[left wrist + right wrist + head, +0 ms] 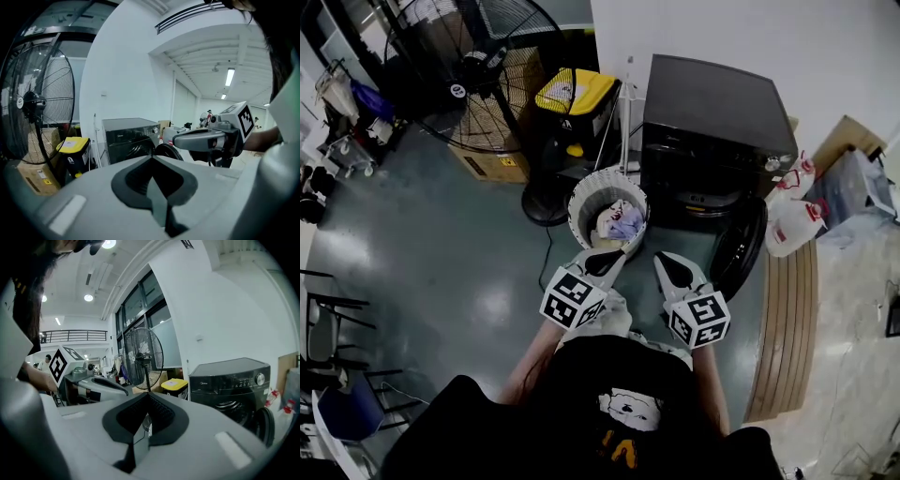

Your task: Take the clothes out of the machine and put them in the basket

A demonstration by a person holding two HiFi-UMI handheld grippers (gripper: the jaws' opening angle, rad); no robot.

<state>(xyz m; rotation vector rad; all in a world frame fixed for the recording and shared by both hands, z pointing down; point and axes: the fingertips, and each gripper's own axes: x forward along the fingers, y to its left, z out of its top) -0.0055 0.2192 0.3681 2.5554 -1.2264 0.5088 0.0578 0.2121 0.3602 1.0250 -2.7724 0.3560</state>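
Observation:
The black washing machine stands at the back, its round door swung open to the right. Left of it sits a white ribbed basket with pale clothes inside. My left gripper hovers by the basket's near rim, shut and empty. My right gripper hangs beside it in front of the machine, also shut with nothing in it. In the left gripper view the left gripper points toward the machine. In the right gripper view the right gripper has its tips together, the machine at right.
A large black floor fan stands at the back left, with a cardboard box and a yellow-lidded bin near it. Two white jugs sit right of the machine. A wooden board lies at right. Chairs line the left edge.

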